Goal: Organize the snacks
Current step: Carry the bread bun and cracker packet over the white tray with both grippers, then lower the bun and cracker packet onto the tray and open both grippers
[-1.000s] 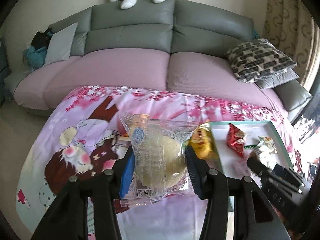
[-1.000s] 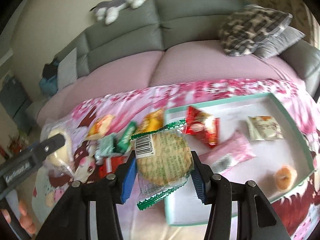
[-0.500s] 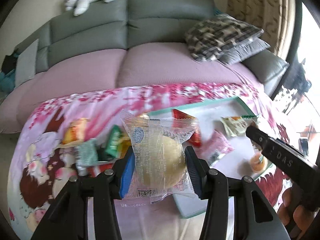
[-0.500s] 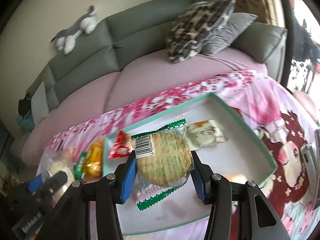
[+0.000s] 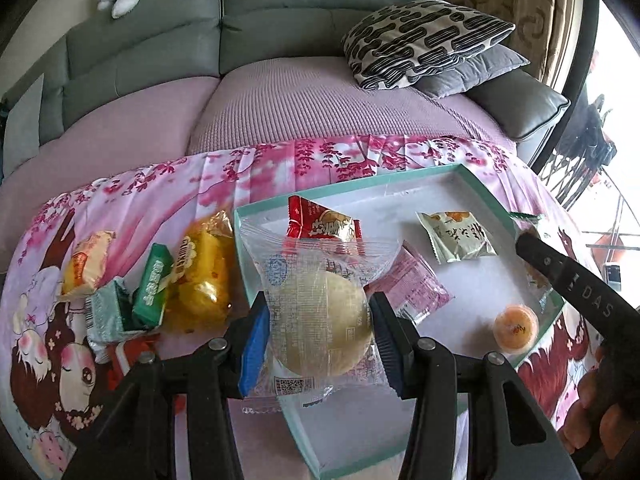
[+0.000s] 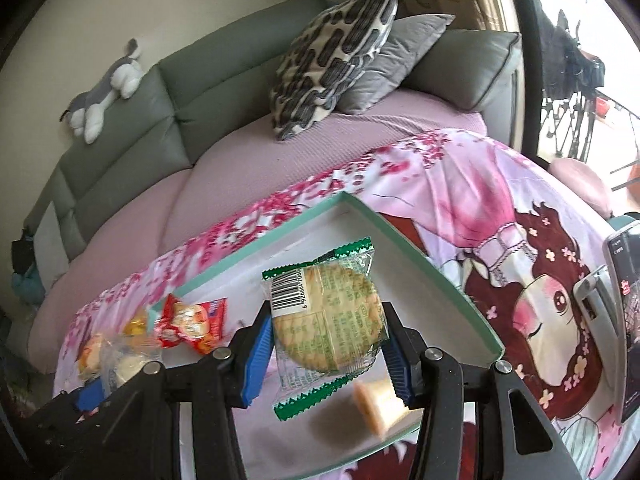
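Left jaws grip bun (image 5: 320, 320), right jaws cracker (image 6: 328, 316); tray (image 5: 486, 194) (snacks inside) below.

A table covered with a pink cartoon-print cloth (image 5: 132, 184) fills the lower half of the frame. On the cloth, at centre right, lies a shallow white tray with a teal rim (image 5: 490, 196). To the left of the tray, directly on the cloth, lie loose snacks: a yellow bag (image 5: 202, 272) just beside the rim, a green packet (image 5: 154, 280), a pale green packet (image 5: 105, 312), an orange-yellow packet (image 5: 86, 262) and something red (image 5: 128, 356), partly hidden.
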The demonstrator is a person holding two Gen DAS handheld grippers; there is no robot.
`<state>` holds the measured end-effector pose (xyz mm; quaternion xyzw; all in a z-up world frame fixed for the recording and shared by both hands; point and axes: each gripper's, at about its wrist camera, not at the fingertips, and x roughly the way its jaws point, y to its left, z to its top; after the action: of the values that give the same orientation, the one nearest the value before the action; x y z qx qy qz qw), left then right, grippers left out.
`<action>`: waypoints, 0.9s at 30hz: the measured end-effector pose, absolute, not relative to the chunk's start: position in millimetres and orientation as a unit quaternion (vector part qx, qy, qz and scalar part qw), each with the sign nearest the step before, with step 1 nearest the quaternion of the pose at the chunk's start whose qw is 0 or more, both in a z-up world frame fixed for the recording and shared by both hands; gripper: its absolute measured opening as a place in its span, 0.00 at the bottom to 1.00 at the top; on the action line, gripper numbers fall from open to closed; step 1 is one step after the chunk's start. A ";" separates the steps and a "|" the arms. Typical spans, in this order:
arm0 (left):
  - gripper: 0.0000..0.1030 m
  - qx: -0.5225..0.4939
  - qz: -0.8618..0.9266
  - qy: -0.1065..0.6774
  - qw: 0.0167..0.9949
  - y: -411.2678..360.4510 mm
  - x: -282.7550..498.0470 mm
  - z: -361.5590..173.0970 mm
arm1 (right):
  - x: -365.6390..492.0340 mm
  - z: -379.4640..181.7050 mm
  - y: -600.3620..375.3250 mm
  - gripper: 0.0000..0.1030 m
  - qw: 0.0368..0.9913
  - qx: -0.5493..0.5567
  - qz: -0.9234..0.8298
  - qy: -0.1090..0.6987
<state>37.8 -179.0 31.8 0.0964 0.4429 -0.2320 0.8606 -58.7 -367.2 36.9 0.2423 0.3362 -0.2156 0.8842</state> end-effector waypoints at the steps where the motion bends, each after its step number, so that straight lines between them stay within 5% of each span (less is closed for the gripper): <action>1: 0.50 0.099 -0.230 0.444 0.860 -181.7 40.6 29.2 | -58.6 35.3 -369.3 0.52 0.884 0.241 -0.219 0.336; 20: 0.51 0.097 -0.216 0.435 0.869 -195.0 72.4 24.1 | -59.0 23.4 -386.3 0.52 0.875 0.250 -0.244 0.335; 21: 0.53 0.096 -0.215 0.436 0.868 -194.1 72.2 24.7 | -58.5 23.3 -386.0 0.52 0.875 0.249 -0.244 0.335; 23: 0.79 0.094 -0.216 0.436 0.868 -192.6 71.6 27.6 | -57.4 23.4 -384.5 0.53 0.875 0.247 -0.245 0.336; 27: 0.86 0.098 -0.218 0.432 0.870 -192.4 67.3 35.5 | -56.3 24.8 -382.6 0.54 0.874 0.243 -0.249 0.338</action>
<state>67.3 -192.4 35.5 0.0982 0.4319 -0.2177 0.8697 -56.3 -382.6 24.8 0.2435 0.3377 -0.2491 0.8744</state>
